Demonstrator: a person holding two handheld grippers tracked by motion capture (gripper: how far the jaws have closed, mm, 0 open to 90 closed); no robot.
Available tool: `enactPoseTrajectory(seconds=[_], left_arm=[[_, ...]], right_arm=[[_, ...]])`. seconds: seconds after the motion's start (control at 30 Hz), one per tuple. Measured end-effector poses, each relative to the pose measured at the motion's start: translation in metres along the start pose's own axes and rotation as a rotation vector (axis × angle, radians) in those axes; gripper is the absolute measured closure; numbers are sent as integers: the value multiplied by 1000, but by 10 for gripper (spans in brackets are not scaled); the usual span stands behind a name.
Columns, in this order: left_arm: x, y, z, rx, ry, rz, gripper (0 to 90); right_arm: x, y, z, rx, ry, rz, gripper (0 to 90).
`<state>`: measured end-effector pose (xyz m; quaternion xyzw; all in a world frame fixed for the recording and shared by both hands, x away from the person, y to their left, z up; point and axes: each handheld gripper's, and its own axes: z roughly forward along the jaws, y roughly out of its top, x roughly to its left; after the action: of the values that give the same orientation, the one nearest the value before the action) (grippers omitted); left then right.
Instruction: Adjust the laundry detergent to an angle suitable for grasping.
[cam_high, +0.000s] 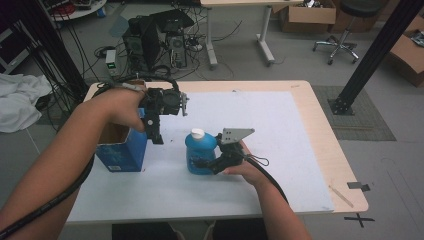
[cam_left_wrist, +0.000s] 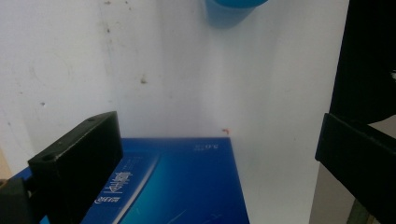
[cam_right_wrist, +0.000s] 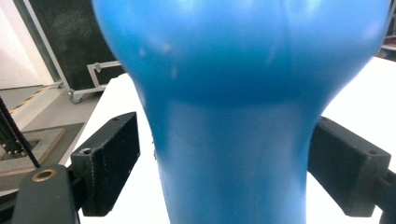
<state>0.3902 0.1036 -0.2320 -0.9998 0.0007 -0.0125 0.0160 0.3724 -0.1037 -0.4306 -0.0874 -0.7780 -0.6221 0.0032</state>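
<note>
High view, left to right: blue box (cam_high: 122, 150) stands upright w/ open top near left edge of the bench (cam_high: 300, 150), on the white sheet (cam_high: 280, 140). Left hand-held gripper (cam_high: 156, 131) hangs over the box's right top corner, jaws pointing down. Left gripper view: jaws stand wide apart, released, nothing between them; blue box (cam_left_wrist: 187, 186) lies just below, approx. under the left jaw. Just right of the box, apart from it, stands a blue bottle (cam_high: 200, 152) w/ white cap (cam_high: 198, 133), upright. Right hand-held gripper (cam_high: 207, 162) is at the bottle's right side, low. Right gripper view: bottle (cam_right_wrist: 238, 116) sits between both jaws, grasped at its narrow part.
</note>
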Motion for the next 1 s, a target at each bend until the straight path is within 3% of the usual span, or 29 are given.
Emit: enactPoseTrajectory(seconds=[0.23,0.63,0.9,0.93,0.97,1.0], left_arm=[[0,-1,-1,-1,3,-2,11],[1,-1,-2,-4,6,-2,12],[3,0,-2,-14,9,1,12],[3,0,-2,-10,8,2,12],[3,0,-2,-9,8,3,11],[3,0,-2,-9,7,3,11]], right_arm=[[2,1,-9,-4,-10,-3,149],[6,7,-44,45,-25,-22,149],[8,25,-70,202,-53,-71,150],[8,25,-70,202,-53,-71,150],[8,29,-74,241,-50,-77,150],[8,29,-74,241,-50,-77,150]])
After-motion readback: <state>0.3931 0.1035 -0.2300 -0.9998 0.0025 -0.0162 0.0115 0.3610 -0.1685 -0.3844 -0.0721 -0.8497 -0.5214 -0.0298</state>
